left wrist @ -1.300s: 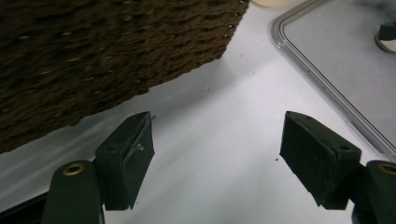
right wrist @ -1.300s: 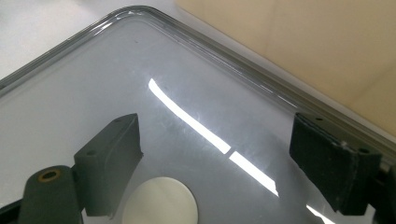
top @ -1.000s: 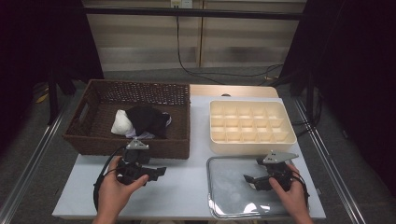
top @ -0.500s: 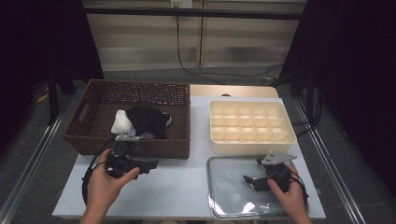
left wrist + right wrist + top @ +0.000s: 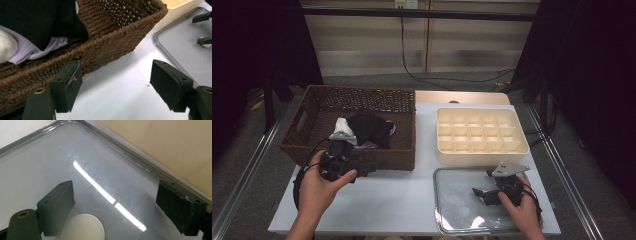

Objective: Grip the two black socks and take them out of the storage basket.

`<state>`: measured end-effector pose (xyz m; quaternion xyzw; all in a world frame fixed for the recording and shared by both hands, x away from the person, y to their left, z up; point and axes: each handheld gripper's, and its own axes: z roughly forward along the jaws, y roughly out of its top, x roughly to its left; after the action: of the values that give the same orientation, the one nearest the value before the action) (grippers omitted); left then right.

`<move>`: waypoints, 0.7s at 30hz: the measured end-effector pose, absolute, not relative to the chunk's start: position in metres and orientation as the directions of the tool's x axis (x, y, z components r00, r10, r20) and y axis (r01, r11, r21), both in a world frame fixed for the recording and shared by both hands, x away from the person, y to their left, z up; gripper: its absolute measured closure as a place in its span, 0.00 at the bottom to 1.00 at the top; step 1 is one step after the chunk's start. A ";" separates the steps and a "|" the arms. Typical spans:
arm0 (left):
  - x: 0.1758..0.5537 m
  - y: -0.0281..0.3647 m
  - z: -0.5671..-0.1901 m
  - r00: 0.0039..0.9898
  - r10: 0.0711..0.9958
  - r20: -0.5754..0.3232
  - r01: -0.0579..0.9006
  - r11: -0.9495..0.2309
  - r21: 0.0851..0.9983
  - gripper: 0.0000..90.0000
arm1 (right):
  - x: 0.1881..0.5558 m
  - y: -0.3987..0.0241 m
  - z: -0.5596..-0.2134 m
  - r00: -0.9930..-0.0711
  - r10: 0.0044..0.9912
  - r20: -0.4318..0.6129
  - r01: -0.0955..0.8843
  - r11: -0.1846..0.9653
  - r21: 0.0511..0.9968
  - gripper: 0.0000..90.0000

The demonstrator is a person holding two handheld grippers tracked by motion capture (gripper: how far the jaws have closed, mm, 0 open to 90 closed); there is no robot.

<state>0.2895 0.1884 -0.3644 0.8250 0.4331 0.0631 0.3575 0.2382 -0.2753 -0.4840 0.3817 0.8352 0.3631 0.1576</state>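
Note:
A brown wicker basket (image 5: 399, 150) stands at the table's left and holds a black garment (image 5: 369, 127), a white piece (image 5: 343, 124) and a pale lilac cloth (image 5: 37, 51). My left gripper (image 5: 368, 168) hovers at the basket's front wall, pointing right; its jaws stand open over bare white table (image 5: 115, 75). My right gripper (image 5: 478, 194) rests low over a clear lid (image 5: 452, 190) at the front right, its jaws open (image 5: 115, 195) with nothing between them. A white round disc (image 5: 83, 227) lies on the lid by its left jaw.
A cream box (image 5: 482, 131) of several compartments stands behind the clear lid, its wall (image 5: 175, 147) close to my right gripper. The basket's front wall (image 5: 107, 47) lies just ahead of my left jaw. Bare white table (image 5: 407, 195) lies between the two hands.
My left hand has moved left and lifted toward the basket's front wall, jaws still open. The right hand and gripper have stayed in place on the lid.

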 end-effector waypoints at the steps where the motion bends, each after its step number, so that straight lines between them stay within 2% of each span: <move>1: 0.290 0.189 -0.363 0.615 0.761 -0.209 0.670 -0.364 0.647 0.28 | 0.238 -0.275 -0.484 -0.659 0.752 0.014 0.523 0.445 0.727 0.16; 21: 0.309 0.187 -0.340 0.613 0.763 -0.204 0.658 -0.350 0.667 0.28 | 0.238 -0.275 -0.484 -0.658 0.753 0.014 0.523 0.443 0.728 0.16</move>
<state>0.3094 0.1869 -0.3399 0.8186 0.4339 0.0711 0.3695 0.2381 -0.2752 -0.4841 0.3819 0.8347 0.3639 0.1579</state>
